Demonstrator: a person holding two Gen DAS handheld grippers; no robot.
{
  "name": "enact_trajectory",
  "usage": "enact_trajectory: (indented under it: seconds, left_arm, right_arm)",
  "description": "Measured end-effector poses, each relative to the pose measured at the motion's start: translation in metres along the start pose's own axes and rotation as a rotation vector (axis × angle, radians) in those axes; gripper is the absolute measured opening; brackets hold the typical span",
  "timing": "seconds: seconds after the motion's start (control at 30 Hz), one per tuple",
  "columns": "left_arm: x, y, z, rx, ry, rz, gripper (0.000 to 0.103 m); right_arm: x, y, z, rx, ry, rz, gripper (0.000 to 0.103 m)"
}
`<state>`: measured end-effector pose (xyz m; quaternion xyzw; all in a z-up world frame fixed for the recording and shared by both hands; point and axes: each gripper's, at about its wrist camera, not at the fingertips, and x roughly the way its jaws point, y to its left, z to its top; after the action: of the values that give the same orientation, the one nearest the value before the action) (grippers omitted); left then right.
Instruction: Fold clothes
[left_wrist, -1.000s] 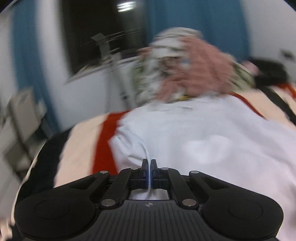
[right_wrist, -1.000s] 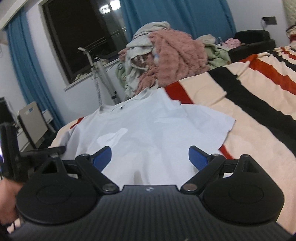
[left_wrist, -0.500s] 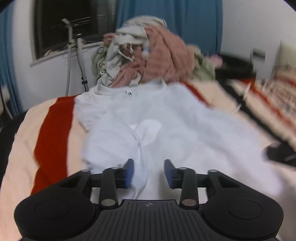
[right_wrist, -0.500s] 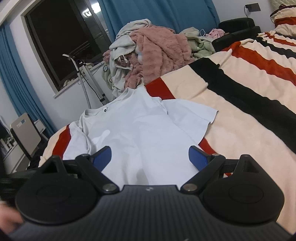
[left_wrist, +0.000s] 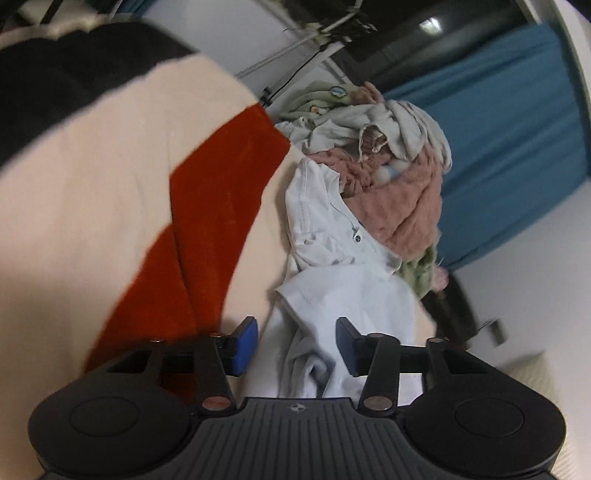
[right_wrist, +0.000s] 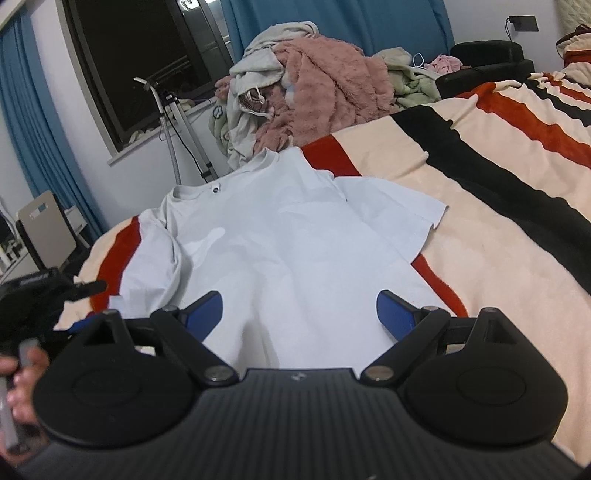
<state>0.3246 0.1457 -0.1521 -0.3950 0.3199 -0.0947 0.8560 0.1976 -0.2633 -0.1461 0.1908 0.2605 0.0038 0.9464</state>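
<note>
A white T-shirt lies spread on a striped blanket, collar toward the far end, right sleeve flat, left sleeve folded in over the body. My right gripper is open and empty above the shirt's lower half. My left gripper is open and empty, rolled sideways, with the bunched left sleeve between its blue pads. The shirt runs away from it toward the collar. The left gripper and the hand holding it also show in the right wrist view, at the shirt's left edge.
A pile of unfolded clothes with a pink fleece sits beyond the shirt's collar; it also shows in the left wrist view. A metal stand and window are behind the bed. A black chair stands far right.
My left gripper let go of the sleeve it was pinching, opened, and rolled sideways at the shirt's left edge. My right gripper stayed open and rose a little.
</note>
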Motion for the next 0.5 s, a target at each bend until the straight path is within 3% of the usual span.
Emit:
enact_trajectory:
  seconds: [0.27,0.37,0.43,0.5]
  left_arm:
    - [0.033,-0.002,0.002,0.038,-0.021,0.007,0.040]
    - [0.045,-0.002,-0.001,0.031,-0.031,0.001,0.030]
    - [0.053,-0.003,0.001,0.032,-0.033,-0.009,0.004]
    - [0.050,-0.009,0.009,0.053,-0.079,-0.014,0.004]
  right_arm:
    - [0.003,0.004,-0.005,-0.021,0.015,0.016,0.092]
    - [0.003,0.006,-0.006,-0.031,0.015,0.021,0.092]
    - [0.002,0.007,-0.006,-0.036,0.010,0.019,0.092]
    - [0.000,0.007,-0.006,-0.043,0.001,0.012,0.092]
